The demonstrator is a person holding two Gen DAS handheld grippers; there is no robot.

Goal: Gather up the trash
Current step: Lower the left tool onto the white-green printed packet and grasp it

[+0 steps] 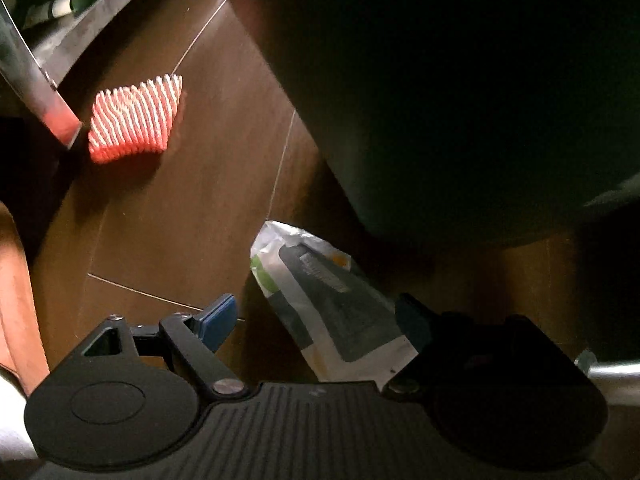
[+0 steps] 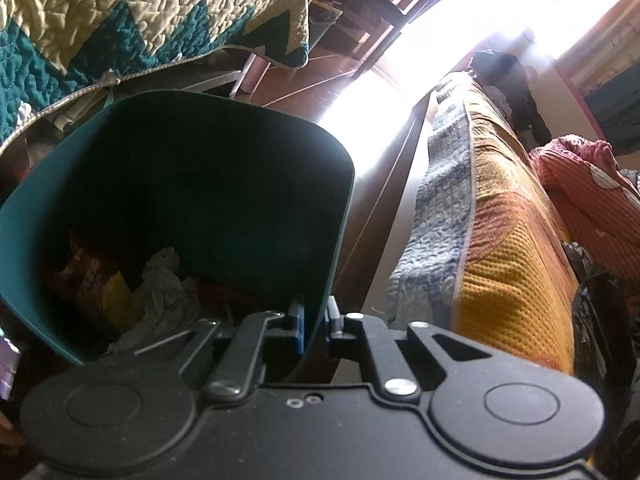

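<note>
Left wrist view: the left gripper (image 1: 316,320) hangs spread wide over the brown floor (image 1: 180,208), a crumpled wrapper (image 1: 320,300) lying between its fingers. Right wrist view: the right gripper (image 2: 314,320) pinches the teal bin (image 2: 340,208) wall, trash (image 2: 160,288) inside.

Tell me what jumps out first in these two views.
In the right wrist view, the right gripper pinches the wall of a teal bin holding crumpled trash. In the left wrist view, the open left gripper straddles a white wrapper on the brown floor, with an orange ridged item beyond.
</note>
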